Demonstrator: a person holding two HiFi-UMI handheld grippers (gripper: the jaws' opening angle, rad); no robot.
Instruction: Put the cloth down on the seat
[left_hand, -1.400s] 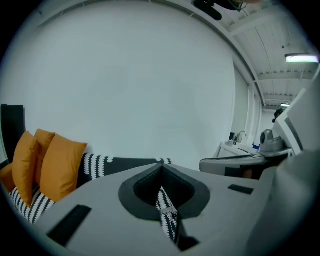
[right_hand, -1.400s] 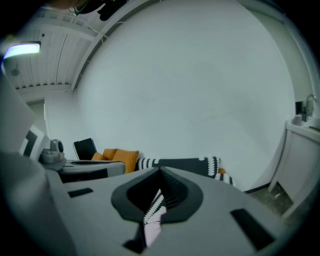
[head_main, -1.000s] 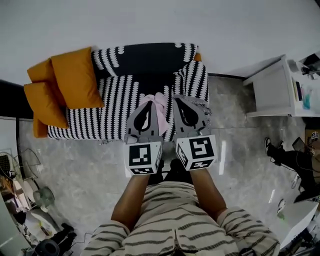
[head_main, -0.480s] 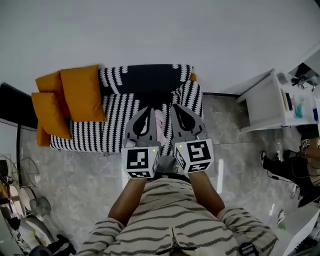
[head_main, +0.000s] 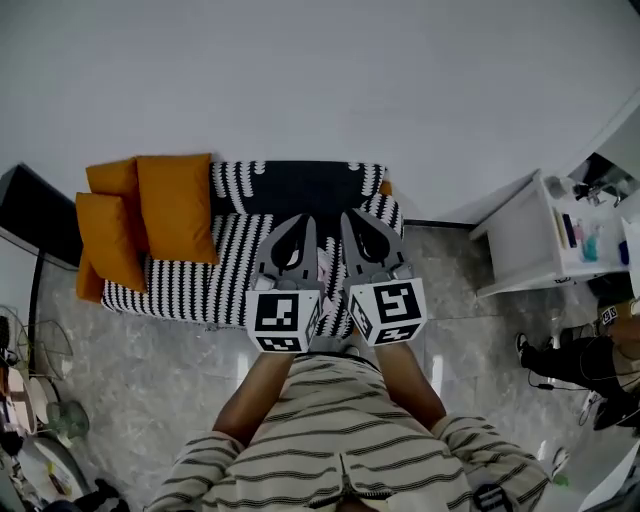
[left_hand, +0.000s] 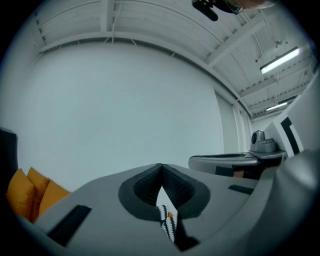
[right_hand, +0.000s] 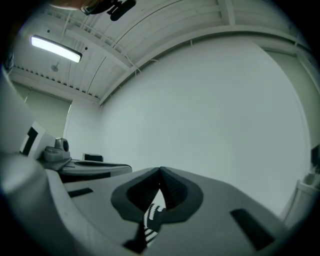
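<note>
The seat is a black-and-white striped sofa (head_main: 200, 285) against the white wall. Only a thin pink sliver of the cloth (head_main: 322, 287) shows, lying on the seat in the gap between my two grippers. The left gripper (head_main: 305, 219) and the right gripper (head_main: 349, 213) hang side by side above the sofa's right half, both shut with nothing in them. In the left gripper view the left gripper (left_hand: 161, 165) points up at the wall, tips together, with a strip of sofa pattern below them. The right gripper (right_hand: 160, 170) looks the same in the right gripper view.
Orange cushions (head_main: 175, 205) lean on the sofa's left end. A dark flat object (head_main: 35, 215) stands left of them. A white shelf unit (head_main: 525, 240) is at the right, with a person's dark legs (head_main: 560, 360) beyond it. The floor is grey stone.
Both grippers have lifted and drawn back from the seat, still shut. The pink cloth, plainly visible on the seat a second ago, is now mostly hidden behind them.
</note>
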